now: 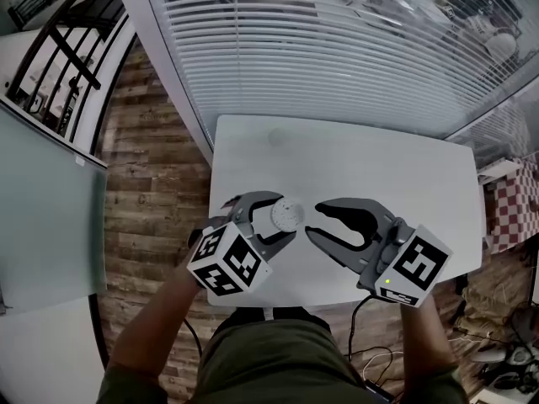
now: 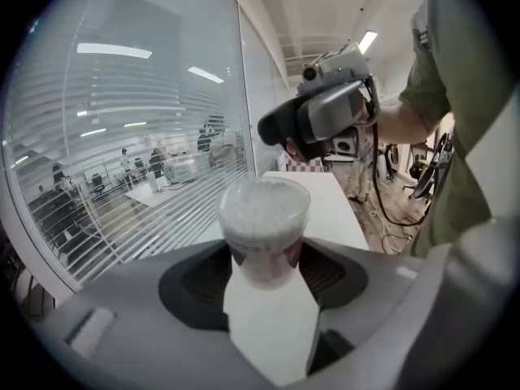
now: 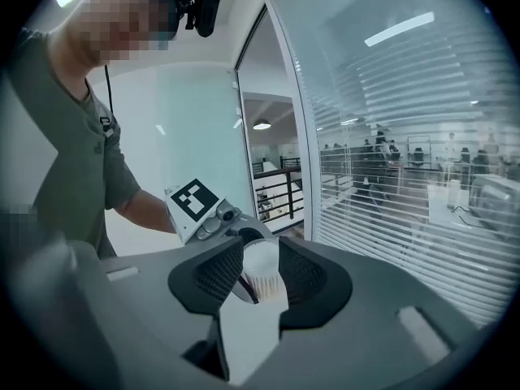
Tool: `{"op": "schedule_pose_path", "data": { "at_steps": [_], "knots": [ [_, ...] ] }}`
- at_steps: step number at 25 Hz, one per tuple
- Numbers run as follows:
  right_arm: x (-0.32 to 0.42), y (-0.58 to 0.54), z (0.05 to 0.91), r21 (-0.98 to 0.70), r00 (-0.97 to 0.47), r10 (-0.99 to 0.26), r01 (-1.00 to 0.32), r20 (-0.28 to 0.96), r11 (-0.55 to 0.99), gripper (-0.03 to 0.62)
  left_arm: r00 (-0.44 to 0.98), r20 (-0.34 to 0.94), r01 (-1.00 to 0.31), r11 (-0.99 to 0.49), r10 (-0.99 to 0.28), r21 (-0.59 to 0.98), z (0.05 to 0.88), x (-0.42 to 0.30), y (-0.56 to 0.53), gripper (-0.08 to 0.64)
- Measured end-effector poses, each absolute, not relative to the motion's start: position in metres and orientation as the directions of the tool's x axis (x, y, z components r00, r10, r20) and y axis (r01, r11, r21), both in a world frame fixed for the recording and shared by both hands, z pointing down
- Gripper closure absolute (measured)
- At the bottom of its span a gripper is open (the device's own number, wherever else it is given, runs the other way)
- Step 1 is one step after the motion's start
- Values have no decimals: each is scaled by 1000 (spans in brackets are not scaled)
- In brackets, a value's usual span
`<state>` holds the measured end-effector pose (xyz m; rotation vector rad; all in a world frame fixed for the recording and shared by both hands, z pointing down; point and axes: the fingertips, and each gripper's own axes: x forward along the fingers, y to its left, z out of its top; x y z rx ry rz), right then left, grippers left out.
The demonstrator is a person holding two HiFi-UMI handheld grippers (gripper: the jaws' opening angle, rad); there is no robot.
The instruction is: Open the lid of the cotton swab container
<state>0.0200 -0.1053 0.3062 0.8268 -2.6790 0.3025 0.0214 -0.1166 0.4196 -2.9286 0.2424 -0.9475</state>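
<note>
Our L gripper (image 1: 285, 218) pinches the cotton swab container (image 1: 285, 215) round its body, axis upright, top facing up, over the tabletop (image 1: 362, 154). R gripper (image 1: 313, 220) is spread & empty, just right of the container, jaws aimed at its side, so it's our free one for the lid.

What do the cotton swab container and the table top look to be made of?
The cotton swab container looks like clear, fairly glossy plastic: the white swab tips show through its wall, slightly hazed. The table has a smooth, matt white top with no grain or strong glare, so probably laminate or painted board; the look leaves open which.
</note>
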Motion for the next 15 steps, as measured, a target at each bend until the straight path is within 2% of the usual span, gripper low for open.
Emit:
{"op": "schedule_pose_path", "data": {
  "at_steps": [5, 15],
  "knots": [
    [6, -104, 302, -56, -785, -459, -526, 415, 849, 434, 798, 581, -133, -987, -163, -94, 416, 15, -114, 296],
    [-23, -90, 318, 43, -726, -323, -375, 607, 926, 362, 779, 609, -116, -989, -145, -88, 419, 8, -103, 296]
  ]
}}
